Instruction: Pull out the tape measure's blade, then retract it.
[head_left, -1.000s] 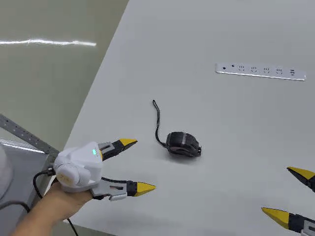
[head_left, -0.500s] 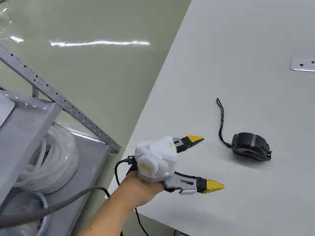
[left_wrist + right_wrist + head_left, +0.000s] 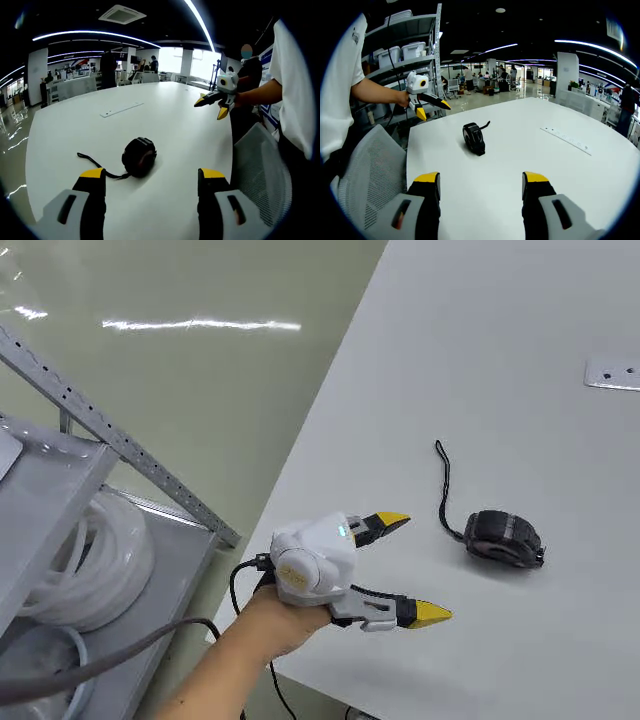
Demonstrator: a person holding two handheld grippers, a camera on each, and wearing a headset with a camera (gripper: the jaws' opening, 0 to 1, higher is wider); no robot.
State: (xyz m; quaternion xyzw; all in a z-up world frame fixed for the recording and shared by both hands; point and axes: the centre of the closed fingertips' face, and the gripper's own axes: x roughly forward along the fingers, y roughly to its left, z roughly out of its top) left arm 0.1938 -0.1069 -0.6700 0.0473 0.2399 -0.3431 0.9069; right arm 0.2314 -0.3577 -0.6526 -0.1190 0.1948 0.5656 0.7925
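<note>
The black tape measure [image 3: 503,537] lies on the white table [image 3: 520,360], blade retracted, with its thin wrist strap [image 3: 443,490] trailing away from it. My left gripper [image 3: 418,566] hovers open near the table's corner, a short way to the left of the tape and apart from it. In the left gripper view the tape measure [image 3: 139,156] sits just beyond my open jaws [image 3: 152,176]. In the right gripper view it [image 3: 474,137] lies farther off, ahead of my open right gripper [image 3: 481,177]. Nothing is held.
A white power strip [image 3: 612,372] lies flat at the table's far right. A metal shelf rack [image 3: 60,470] with a coiled white hose [image 3: 90,570] stands left of the table edge. A mesh chair [image 3: 260,170] is close by. People stand in the background.
The head camera has swung left, bringing the shelf rack and hose into the picture. The left gripper and the tape measure keep about the same spacing.
</note>
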